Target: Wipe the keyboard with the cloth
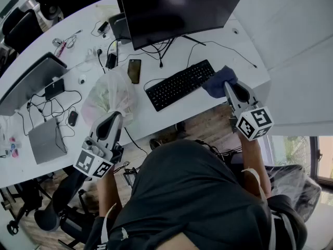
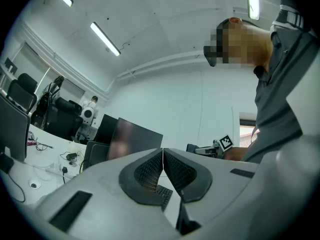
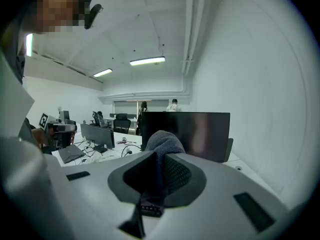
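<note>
Wad of cloth (image 1: 217, 81) at keyboard (image 1: 179, 84) end
It's pinched in right gripper (image 1: 228, 86); left gripper (image 1: 115, 115) closed, empty. Wiping may shove the unheld keyboard.

I'm seeing a soft, fuzzy cloth (image 1: 219, 80) at the right end of the matt black plastic keyboard (image 1: 179, 84). Behind the keyboard the monitor (image 1: 177, 12) is looking glossy; left of it, a crinkly clear plastic bag (image 1: 109, 95) is lying on the smooth white table (image 1: 244, 35).

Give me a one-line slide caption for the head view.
Right tongs hold the blue cloth at the right end of the keyboard; left tongs hover shut, empty.
</note>
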